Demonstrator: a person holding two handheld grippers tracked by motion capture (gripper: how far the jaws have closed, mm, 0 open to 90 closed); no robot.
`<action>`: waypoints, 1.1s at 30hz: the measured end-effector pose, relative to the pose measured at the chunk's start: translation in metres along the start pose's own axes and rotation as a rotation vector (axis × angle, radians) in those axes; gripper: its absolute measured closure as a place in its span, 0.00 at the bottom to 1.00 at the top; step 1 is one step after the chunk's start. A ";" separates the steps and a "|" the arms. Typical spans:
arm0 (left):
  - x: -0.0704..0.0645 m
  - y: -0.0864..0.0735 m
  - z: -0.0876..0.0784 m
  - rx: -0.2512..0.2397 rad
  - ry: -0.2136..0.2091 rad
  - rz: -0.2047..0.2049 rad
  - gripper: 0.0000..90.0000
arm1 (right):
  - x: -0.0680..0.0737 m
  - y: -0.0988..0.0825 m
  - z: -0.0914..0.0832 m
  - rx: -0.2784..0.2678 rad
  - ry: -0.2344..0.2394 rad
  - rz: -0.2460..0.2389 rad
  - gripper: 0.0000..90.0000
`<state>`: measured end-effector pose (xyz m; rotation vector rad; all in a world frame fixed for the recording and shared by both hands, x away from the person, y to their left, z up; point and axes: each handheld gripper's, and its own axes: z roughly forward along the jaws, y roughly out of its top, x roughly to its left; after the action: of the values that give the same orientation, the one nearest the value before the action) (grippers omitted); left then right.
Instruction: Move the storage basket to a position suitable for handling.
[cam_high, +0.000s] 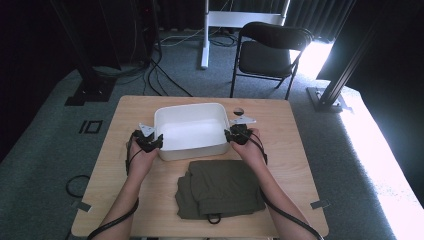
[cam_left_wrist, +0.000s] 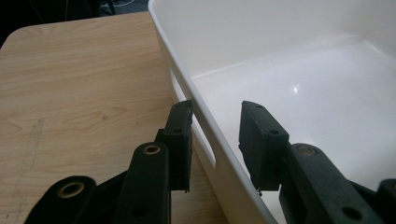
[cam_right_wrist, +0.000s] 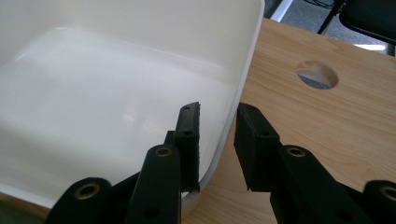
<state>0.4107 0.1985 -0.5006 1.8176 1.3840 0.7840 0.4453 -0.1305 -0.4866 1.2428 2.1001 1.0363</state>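
A white plastic bin (cam_high: 190, 106) stands empty at the back middle of the wooden table (cam_high: 295, 150). My left gripper (cam_high: 148, 141) is at the bin's left wall. In the left gripper view the gripper (cam_left_wrist: 217, 109) straddles that wall (cam_left_wrist: 280, 28) by its handle slot, one jaw outside against it, the other inside with a gap showing. My right gripper (cam_high: 237, 134) is at the right wall. In the right gripper view the gripper (cam_right_wrist: 217, 109) straddles the rim (cam_right_wrist: 247, 56), its outer jaw close to it and its inner jaw a little off it.
A folded dark olive garment (cam_high: 220, 187) lies on the table in front of the bin, between the person's forearms. A round hole (cam_right_wrist: 317, 74) pierces the tabletop just right of the bin. A black folding chair (cam_high: 270, 50) stands beyond the table's far edge.
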 end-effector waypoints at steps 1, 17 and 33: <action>-0.002 0.001 0.001 -0.002 -0.005 0.000 0.75 | -0.002 -0.001 -0.001 0.001 -0.004 0.009 0.80; -0.035 0.014 0.018 -0.004 -0.049 0.023 0.76 | -0.036 -0.017 -0.021 0.006 -0.049 0.074 0.81; -0.068 0.027 0.036 -0.010 -0.096 0.057 0.76 | -0.065 -0.031 -0.037 0.006 -0.092 0.135 0.83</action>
<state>0.4381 0.1220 -0.5014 1.8694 1.2697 0.7215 0.4331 -0.2110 -0.4875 1.4247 1.9744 1.0100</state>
